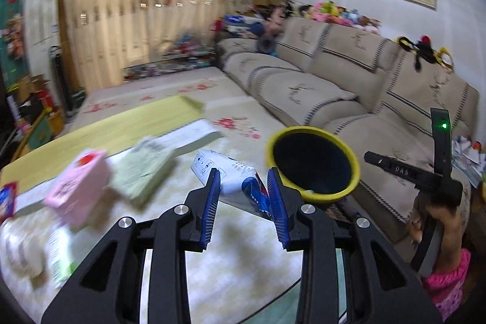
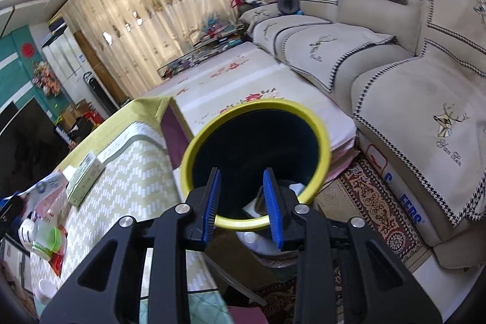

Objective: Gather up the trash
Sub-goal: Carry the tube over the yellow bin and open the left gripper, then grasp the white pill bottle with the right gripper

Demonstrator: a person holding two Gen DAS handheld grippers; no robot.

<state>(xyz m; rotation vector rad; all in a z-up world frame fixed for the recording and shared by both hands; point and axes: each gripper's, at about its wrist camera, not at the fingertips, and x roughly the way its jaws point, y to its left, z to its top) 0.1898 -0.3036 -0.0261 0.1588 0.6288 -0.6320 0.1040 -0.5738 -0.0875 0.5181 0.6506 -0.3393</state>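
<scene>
We are holding a white and blue crumpled wrapper [image 1: 240, 179] in the left gripper [image 1: 244, 204], jaws closed on its crinkled end near the right pad, most of the packet sticking out ahead over the table [image 1: 243, 257]. The right gripper [image 2: 241, 204] is pinching the near rim of the yellow-rimmed bin [image 2: 258, 160], one pad inside the opening, one outside, jaws clamped on that rim. In the left view the bin [image 1: 313, 163] is hanging just right of the wrapper, mouth tilted toward us, past the table edge and in front of the sofa [image 1: 334, 81].

Step in hand, as we are reading it: carrying the wrapper across to the bin mouth. To do it well we are wanting the right hand keeping the bin steady with the mouth facing the wrapper, the left bringing the whole packet over the dark opening, not just the pinched end, and only then letting go. The wrapper is light and floppy and the left view is blurred, so a release off the rim is probably spilling it onto the rug [image 2: 373, 202].

The wrapper is looking like an emptied plastic snack or wipes packet, white with small printed icons, blue and red at the crushed end. The bin is black inside, something pale showing low down through it in the right view; we cannot tell what. More litter is waiting on the table: a pink box [image 1: 80, 187] and a greenish box [image 1: 142, 169].
</scene>
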